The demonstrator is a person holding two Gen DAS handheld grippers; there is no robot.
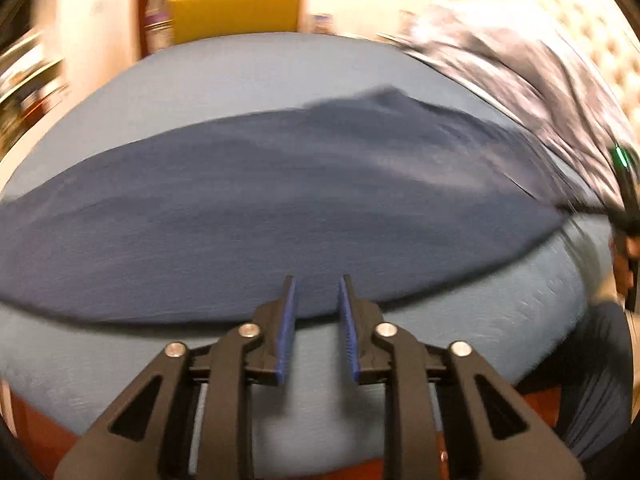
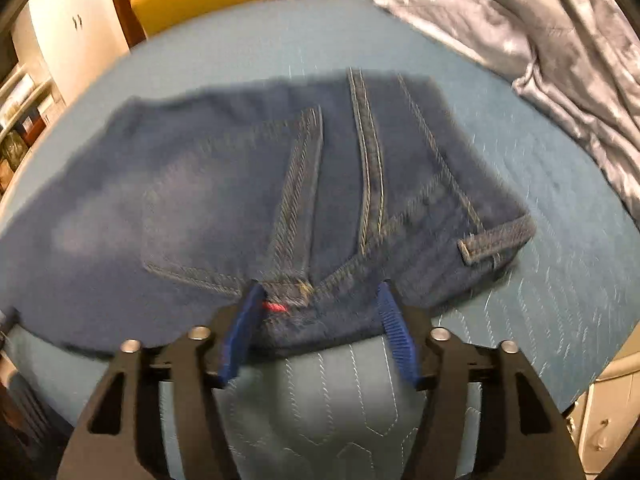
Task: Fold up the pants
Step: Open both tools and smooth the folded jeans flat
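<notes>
Facing the pants [image 2: 248, 200] across the bed's [image 2: 540, 320] near edge, I see them lying folded, long axis left to right. My right gripper [image 2: 320, 296], jaws wide and empty, straddles the waistband; my left gripper [image 1: 318, 292], narrowly parted and empty, hovers at the near hem. A blanket [image 2: 540, 40] crowds the far right corner.

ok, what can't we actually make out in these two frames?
- Left wrist: jeans smeared by motion blur; no seams or folds readable.
- Left wrist: right gripper cut by the frame edge; state unreadable.
- Right wrist: jeans' left end runs off frame.
- Right wrist: blanket cut off by the frame edge.
</notes>
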